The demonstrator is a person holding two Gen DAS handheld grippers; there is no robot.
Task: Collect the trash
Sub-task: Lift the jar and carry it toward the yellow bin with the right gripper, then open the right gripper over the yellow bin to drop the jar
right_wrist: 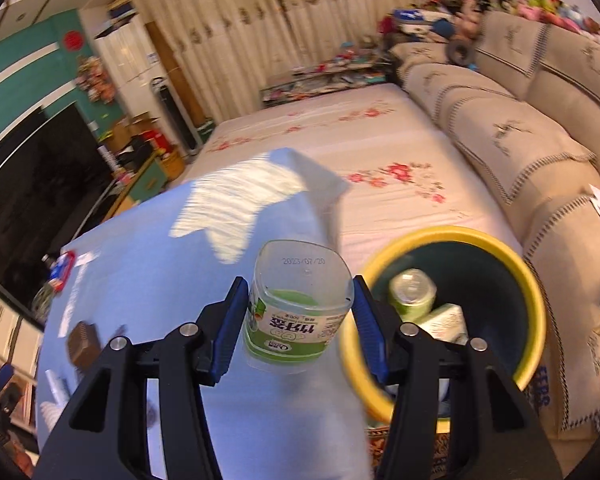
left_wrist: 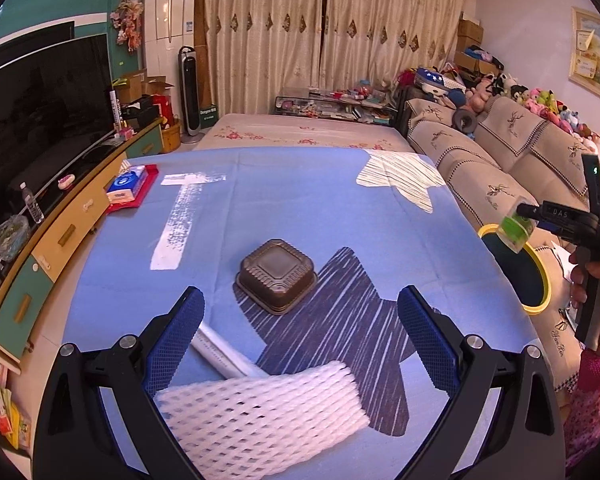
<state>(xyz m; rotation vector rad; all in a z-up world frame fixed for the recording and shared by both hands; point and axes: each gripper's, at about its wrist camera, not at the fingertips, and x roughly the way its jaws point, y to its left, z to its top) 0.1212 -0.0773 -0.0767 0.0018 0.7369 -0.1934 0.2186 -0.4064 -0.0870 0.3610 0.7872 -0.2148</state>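
Right gripper (right_wrist: 300, 312) is clamped on the clear plastic cup (right_wrist: 298, 308), which I hold beside the yellow-rimmed bin (right_wrist: 534, 292) for the drop; left gripper (left_wrist: 300, 336) hangs wide above the foam net (left_wrist: 260, 412) on the worktop (left_wrist: 300, 200), ready

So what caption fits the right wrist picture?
Right gripper clamps a clear green-labelled plastic container beside the yellow-rimmed trash bin.
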